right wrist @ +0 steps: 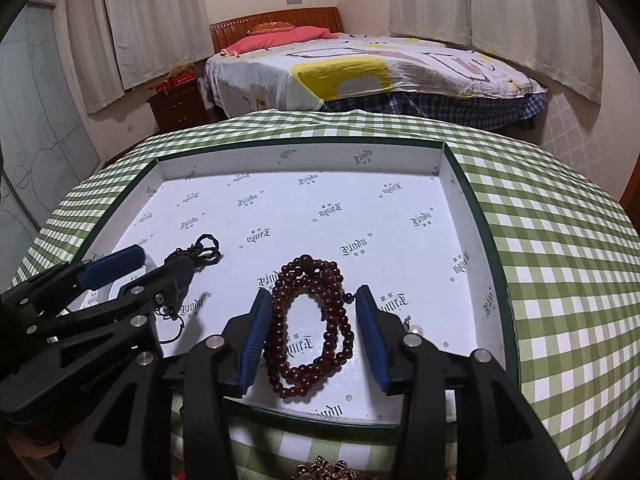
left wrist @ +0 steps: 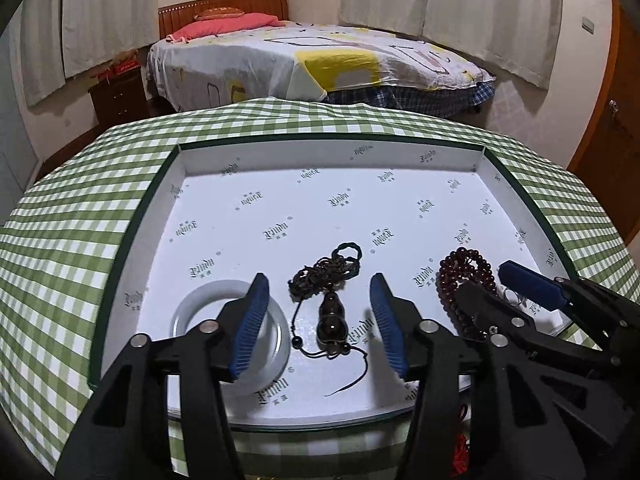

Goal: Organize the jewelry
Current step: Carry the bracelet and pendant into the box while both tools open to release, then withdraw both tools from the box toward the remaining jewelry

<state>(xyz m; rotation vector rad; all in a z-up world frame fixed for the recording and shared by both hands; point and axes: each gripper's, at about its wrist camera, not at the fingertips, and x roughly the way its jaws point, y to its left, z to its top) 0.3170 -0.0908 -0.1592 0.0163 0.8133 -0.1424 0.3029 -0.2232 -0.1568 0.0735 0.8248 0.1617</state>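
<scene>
A shallow white-lined box with a dark green rim lies on the green checked table. In it, a dark gourd pendant on a knotted cord lies between the blue pads of my left gripper, which is open and not pressing on it. A white bangle lies under its left finger. A coiled string of red-brown beads lies between the pads of my right gripper, also open. The left gripper shows at the left of the right wrist view, above the pendant's cord.
A small silvery ring lies in the box beside the right gripper. Gold-coloured jewelry lies on the cloth in front of the box. A red item lies there too. A bed stands behind the table.
</scene>
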